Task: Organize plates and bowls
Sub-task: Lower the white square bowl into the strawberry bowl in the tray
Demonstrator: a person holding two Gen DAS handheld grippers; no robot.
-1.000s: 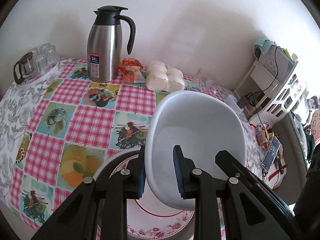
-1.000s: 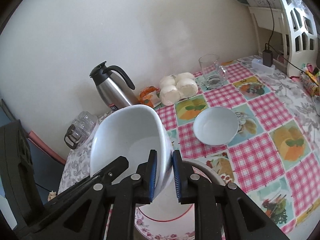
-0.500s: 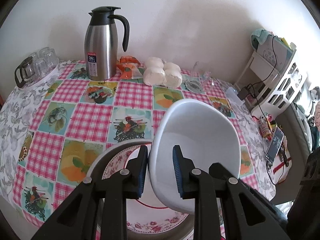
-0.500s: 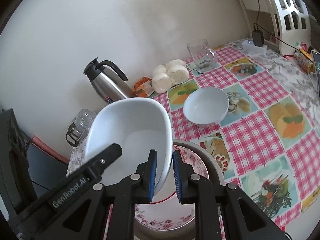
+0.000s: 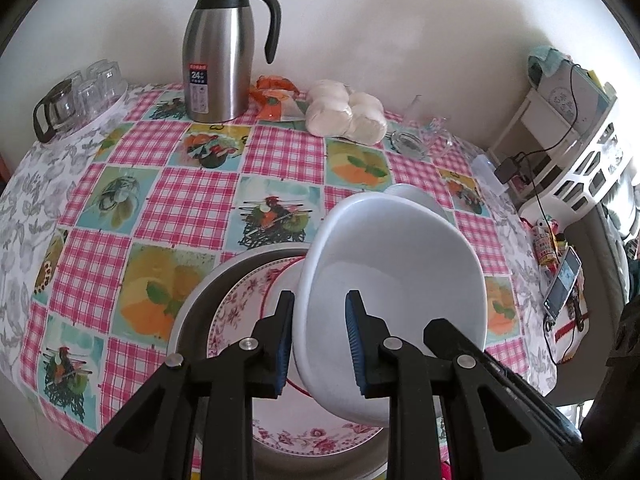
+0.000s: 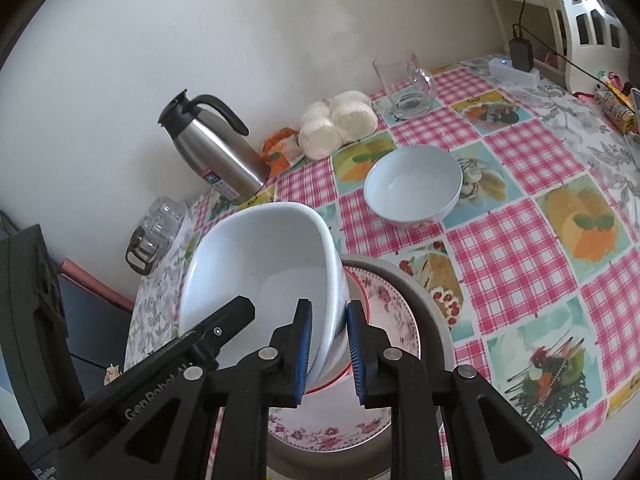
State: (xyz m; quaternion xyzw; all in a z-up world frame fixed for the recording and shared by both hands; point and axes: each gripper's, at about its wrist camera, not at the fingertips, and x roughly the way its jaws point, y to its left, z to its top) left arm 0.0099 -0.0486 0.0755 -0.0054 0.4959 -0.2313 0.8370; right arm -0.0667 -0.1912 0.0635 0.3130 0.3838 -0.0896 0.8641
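Both hand-held grippers, left (image 5: 320, 344) and right (image 6: 328, 350), pinch opposite rims of the white bowl (image 5: 394, 284), tilted directly above the floral plate (image 5: 240, 308) (small bowl (image 6: 412, 190) sits well beyond the right one).

A plate (image 5: 240, 304) is sitting inside a wider dish (image 5: 192, 304) at the near edge of the surface (image 5: 192, 208). A big bowl (image 5: 400, 280) is hanging tilted over the plate, its near rim sitting between the fingers of the left tool (image 5: 320, 344) and its opposite rim between those of the right tool (image 6: 328, 356). A small bowl (image 6: 412, 188) is standing beyond the plate. A flask (image 5: 220, 56), a packet (image 5: 276, 96), buns (image 5: 344, 116) and a glass mug (image 6: 404, 84) are lining the wall behind, with glasses (image 5: 80, 88) at the far left.
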